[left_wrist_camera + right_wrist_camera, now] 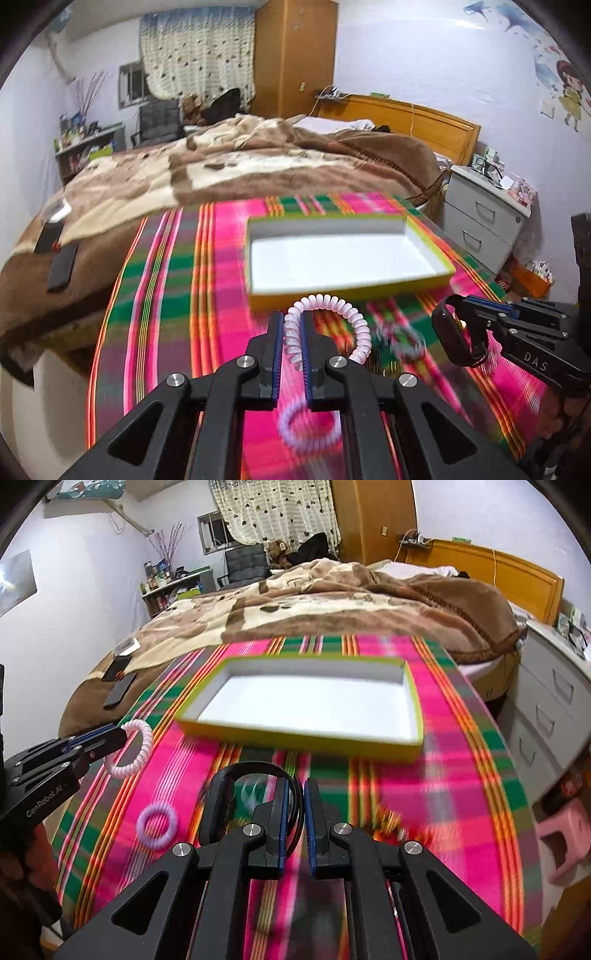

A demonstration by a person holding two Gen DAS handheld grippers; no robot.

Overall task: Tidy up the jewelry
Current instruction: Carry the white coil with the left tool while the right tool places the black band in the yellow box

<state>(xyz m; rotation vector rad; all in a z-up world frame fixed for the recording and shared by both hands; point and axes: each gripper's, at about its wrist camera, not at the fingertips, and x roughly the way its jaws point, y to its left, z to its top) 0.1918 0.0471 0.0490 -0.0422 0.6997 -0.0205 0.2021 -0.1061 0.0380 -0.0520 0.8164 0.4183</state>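
Carrying two pieces toward the box (413, 746) at once, both clamped tight.

The pink coil bracelet (343, 306) is pinched in the nearly closed left gripper (291, 350); the black band (255, 771) is gripped in the fully closed right gripper (295, 823). Both are best held over the white floor before being let go. Counted: one empty box, one lilac ring (157, 826) left on the cloth (461, 805), other bits too blurred to count.

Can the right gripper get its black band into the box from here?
Probably yes. The right gripper is shut on the black band, and the open box lies straight ahead on the striped cloth, nothing between. The left gripper is off to the side.
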